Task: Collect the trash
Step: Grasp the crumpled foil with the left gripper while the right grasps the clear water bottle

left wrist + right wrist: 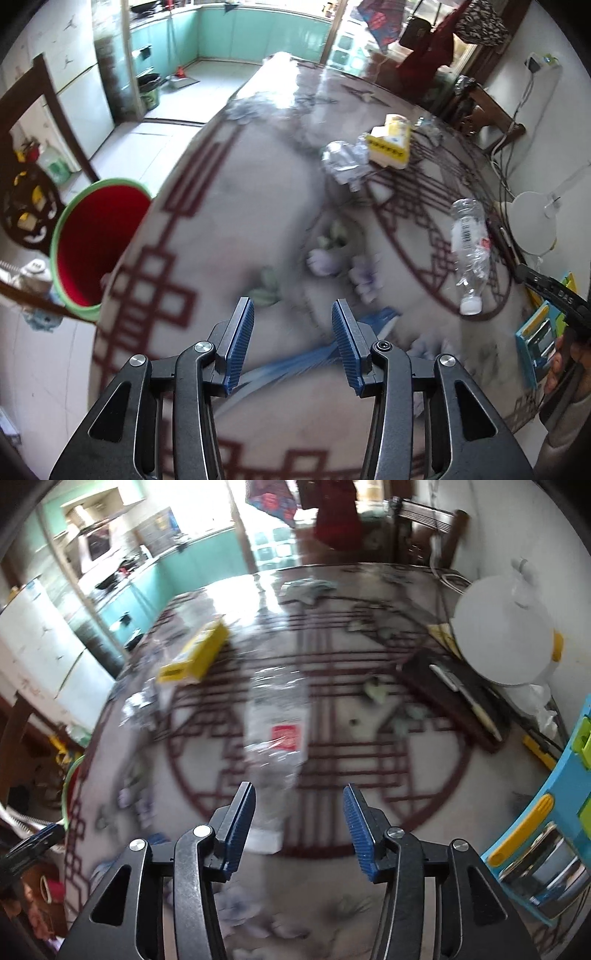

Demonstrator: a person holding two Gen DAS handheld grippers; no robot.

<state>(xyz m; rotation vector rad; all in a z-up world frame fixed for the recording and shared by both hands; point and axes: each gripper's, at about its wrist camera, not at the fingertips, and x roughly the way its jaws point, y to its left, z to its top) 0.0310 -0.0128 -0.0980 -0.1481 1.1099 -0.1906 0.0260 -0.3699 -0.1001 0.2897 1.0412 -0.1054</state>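
A crushed clear plastic bottle [469, 247] with a white cap lies on the patterned table; in the right wrist view the bottle [277, 731] lies just ahead of my open, empty right gripper [299, 805]. A crumpled silver wrapper [345, 160] and a yellow box [389, 146] lie farther back; they show at the left in the right wrist view, the box [195, 653] and the wrapper [142, 705]. A red bin with a green rim [92, 243] stands beside the table's left edge. My left gripper [293, 321] is open and empty over the table.
A white round appliance [506, 631], a dark case with a pen [458, 694] and a blue toy set [554, 812] sit along the right side of the table. A dark wooden chair [33, 147] stands left of the bin. The right hand-held gripper [554, 295] shows at the right.
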